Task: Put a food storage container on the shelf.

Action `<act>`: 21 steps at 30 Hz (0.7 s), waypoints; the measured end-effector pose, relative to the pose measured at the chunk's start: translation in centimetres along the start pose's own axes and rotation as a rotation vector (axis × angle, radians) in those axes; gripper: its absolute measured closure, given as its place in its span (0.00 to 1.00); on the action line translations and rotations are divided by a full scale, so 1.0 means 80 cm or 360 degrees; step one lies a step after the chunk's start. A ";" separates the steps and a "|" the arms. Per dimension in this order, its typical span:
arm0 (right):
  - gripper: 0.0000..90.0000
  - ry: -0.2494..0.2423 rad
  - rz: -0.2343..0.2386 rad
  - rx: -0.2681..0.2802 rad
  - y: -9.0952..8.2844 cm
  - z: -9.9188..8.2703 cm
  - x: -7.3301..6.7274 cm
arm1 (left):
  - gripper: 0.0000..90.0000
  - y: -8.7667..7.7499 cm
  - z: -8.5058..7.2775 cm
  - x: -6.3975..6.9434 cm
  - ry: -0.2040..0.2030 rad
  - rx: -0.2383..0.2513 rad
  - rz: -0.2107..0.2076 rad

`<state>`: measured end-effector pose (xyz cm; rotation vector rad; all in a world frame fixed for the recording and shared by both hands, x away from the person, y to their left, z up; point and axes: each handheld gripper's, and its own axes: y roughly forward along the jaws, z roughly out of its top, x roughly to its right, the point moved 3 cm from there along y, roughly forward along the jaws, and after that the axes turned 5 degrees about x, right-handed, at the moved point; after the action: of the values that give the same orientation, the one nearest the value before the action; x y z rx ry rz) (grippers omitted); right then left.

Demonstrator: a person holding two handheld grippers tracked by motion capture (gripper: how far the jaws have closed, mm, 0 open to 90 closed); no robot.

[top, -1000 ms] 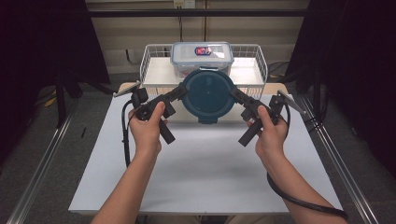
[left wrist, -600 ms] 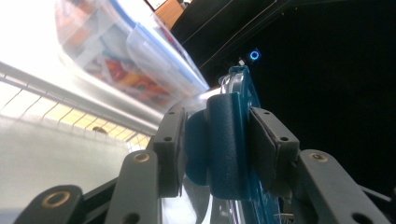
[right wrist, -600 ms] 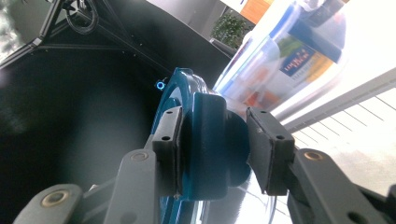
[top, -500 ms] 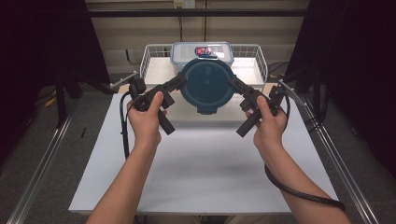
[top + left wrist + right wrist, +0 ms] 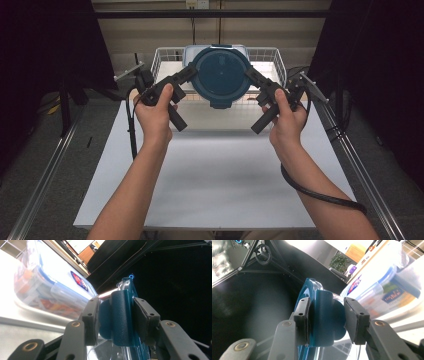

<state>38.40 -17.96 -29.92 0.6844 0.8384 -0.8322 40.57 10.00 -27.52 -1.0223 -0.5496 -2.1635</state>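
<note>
Claws on both sides gripped one round blue-lidded container (image 5: 220, 75), which hung in the air above the front edge of the white wire basket (image 5: 160, 60). The left claw (image 5: 189, 75) reached the container's left side and the right claw (image 5: 249, 76) its right side, each held in a hand: the left hand (image 5: 156, 107) and the right hand (image 5: 287, 116) sat below and outward of the container, nearer the person.

In the left gripper view, the left claw (image 5: 117, 317) stood partly closed, its two black pads pressed against a dark blue latch tab (image 5: 120, 317) on the container's rim, with the clear body showing below. In the right gripper view, the right claw (image 5: 325, 321) stood likewise partly closed, pads clamped on the matching blue tab (image 5: 324, 317) on the opposite rim. The lid faced up toward the high camera, so the container looked roughly level.

Behind the container, inside the basket, lay a rectangular clear box with a blue-edged lid (image 5: 192, 50), mostly hidden from above; the left gripper view showed it (image 5: 45, 290) with colourful contents that were too blurred to identify. The white tabletop (image 5: 215, 175) stretched in front of and below the container, well apart from it. Black cables (image 5: 320, 192) trailed from the grippers back past the forearms.
</note>
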 end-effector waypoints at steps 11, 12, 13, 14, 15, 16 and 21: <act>0.65 0.0001 0.0012 0.0045 0.021 0.018 -0.007 | 0.65 0.023 0.023 0.006 0.0012 0.0012 -0.0010; 0.66 -0.0005 0.0009 0.0048 0.023 0.019 -0.007 | 0.65 0.025 0.024 0.006 -0.0003 0.0016 -0.0012; 0.65 -0.0004 0.0000 0.0052 0.024 0.020 -0.007 | 0.65 0.026 0.025 0.005 0.0003 0.0012 -0.0013; 0.65 0.0001 0.0006 0.0052 0.026 0.021 -0.007 | 0.65 0.028 0.027 0.005 0.0002 0.0016 -0.0014; 0.65 0.0002 -0.0002 0.0050 0.028 0.022 -0.007 | 0.65 0.030 0.030 0.004 -0.0001 0.0019 -0.0010; 0.65 0.0003 -0.0004 0.0057 0.032 0.023 -0.008 | 0.65 0.031 0.031 0.003 0.0005 0.0018 -0.0010; 0.66 -0.0004 -0.0006 0.0061 0.043 0.027 -0.009 | 0.65 0.039 0.040 0.000 -0.0018 0.0043 -0.0014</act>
<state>41.74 -17.71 -27.54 0.7160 0.8236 -0.8541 44.45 9.87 -25.30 -1.0197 -0.5880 -2.1534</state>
